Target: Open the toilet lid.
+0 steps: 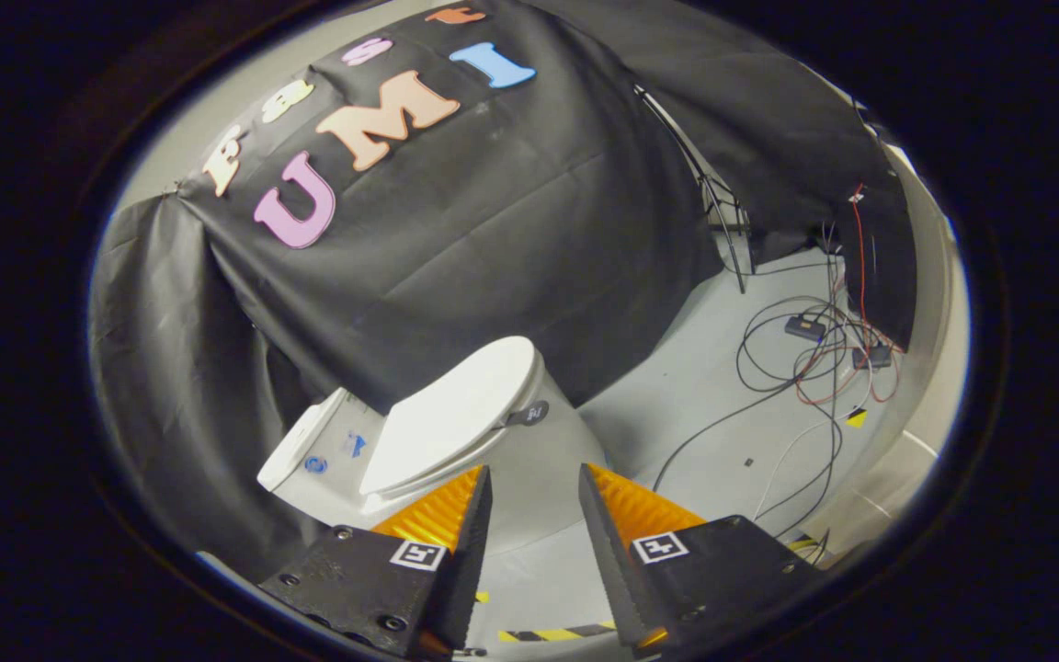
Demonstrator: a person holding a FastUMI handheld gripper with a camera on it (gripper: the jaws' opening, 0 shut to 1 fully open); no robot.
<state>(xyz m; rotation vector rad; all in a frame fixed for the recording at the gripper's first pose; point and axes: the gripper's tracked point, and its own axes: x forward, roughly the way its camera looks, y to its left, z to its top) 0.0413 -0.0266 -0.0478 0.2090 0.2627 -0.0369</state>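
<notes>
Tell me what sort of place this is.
Probably a staged recording booth, not a real bathroom: a white toilet, lid down, stands against draped black cloth, with loose cables on the grey floor. The open tongs hover just before it.

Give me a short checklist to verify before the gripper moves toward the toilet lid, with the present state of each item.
1. Gripper open, nothing between the fingers: ok.
2. Toilet lid down on the seat, so it is not yet opened: ok as a start state.
3. Front edge of the lid free of things: ok.
4. Fingers touching the lid: not ok; the lid lies just beyond the left finger, with a gap.
5. Cables on the floor, off to the side of the toilet, away from the path: ok.
6. Lid hinge moves freely: cannot tell.
</notes>
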